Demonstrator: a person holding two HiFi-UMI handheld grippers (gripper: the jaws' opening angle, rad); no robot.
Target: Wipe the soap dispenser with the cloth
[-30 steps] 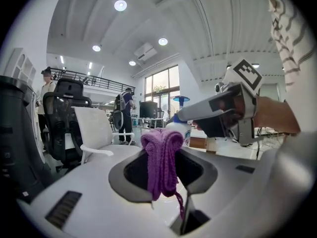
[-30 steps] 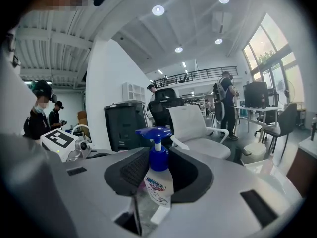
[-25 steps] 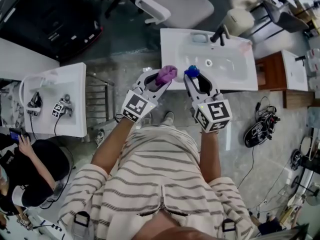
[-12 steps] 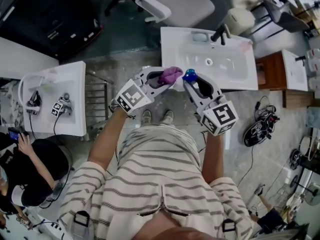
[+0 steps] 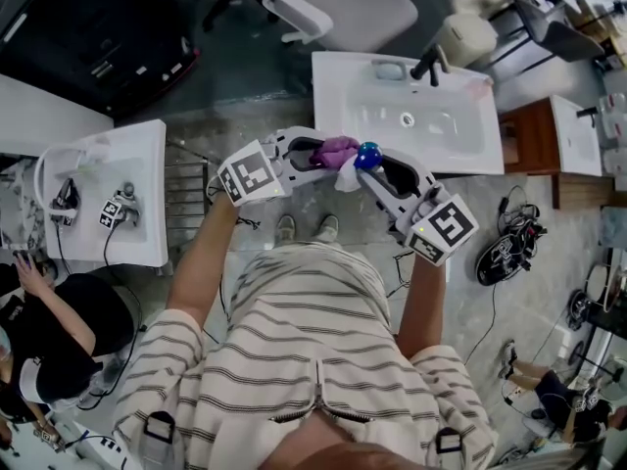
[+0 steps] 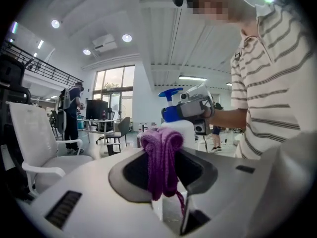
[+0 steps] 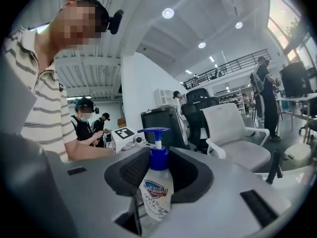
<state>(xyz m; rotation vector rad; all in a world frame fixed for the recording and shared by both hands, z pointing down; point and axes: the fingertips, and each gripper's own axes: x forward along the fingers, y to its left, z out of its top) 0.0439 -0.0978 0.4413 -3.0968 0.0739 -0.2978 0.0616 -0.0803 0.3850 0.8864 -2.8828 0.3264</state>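
The soap dispenser [image 7: 156, 192] is a white bottle with a blue pump, and my right gripper [image 7: 154, 185] is shut on its body. From the head view its blue pump shows on the soap dispenser [image 5: 367, 156], held in the air in front of the person's chest by my right gripper [image 5: 377, 169]. My left gripper [image 5: 312, 152] is shut on a bunched purple cloth [image 5: 338, 148], which touches the bottle's left side. In the left gripper view the purple cloth [image 6: 161, 160] hangs from my left gripper [image 6: 163, 175], with the dispenser [image 6: 184, 128] right behind it.
A white washbasin [image 5: 460, 155] with a black tap stands just beyond both grippers. A white table [image 5: 147, 204] with gear is at the left, a seated person at its near end. A white office chair [image 5: 343, 3] is farther off. A wooden cabinet [image 5: 529, 140] stands right.
Both grippers have swung toward each other and turned more level. The cloth, apart from the dispenser a second ago, now presses against its left side.
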